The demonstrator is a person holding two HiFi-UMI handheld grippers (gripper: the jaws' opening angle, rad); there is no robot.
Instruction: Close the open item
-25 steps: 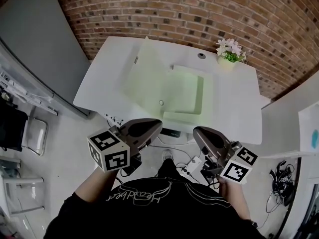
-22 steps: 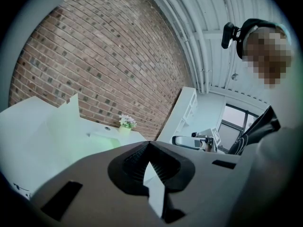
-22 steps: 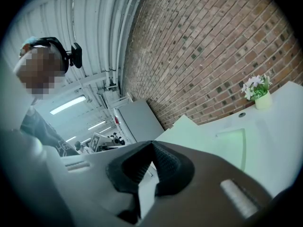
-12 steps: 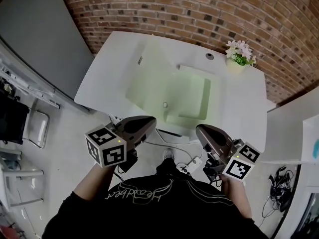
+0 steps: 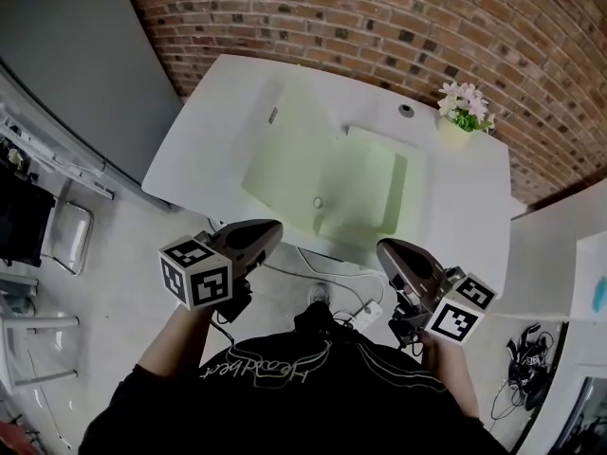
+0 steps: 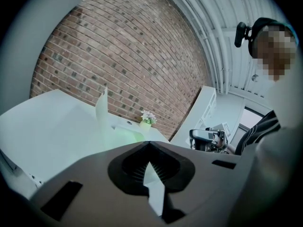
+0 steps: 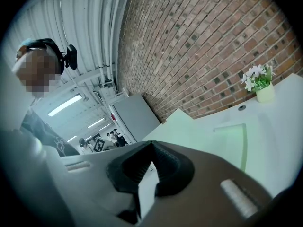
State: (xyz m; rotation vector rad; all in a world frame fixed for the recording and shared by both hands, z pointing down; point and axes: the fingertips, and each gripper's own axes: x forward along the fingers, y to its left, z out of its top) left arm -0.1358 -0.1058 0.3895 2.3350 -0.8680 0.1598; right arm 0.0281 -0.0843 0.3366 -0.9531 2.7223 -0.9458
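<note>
Well ahead of clenched, empty left gripper (image 5: pixel 269 227) and right gripper (image 5: pixel 389 248): open green box (image 5: pixel 368 186). Looked light, stiff (plastic, probably); best pushed at top edge of lid (image 5: pixel 285 157).

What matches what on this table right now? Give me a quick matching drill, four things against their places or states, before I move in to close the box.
Things:
1. lid
2. flower pot
3. left gripper
4. box base

Places or states:
A. jaws shut, nothing held, short of the near edge of the table
B. lying flat mid-table, open on top
C. far right corner of the table
D. raised up at the left of the base

Pairs: 1-D, 2-C, 3-A, 4-B
</note>
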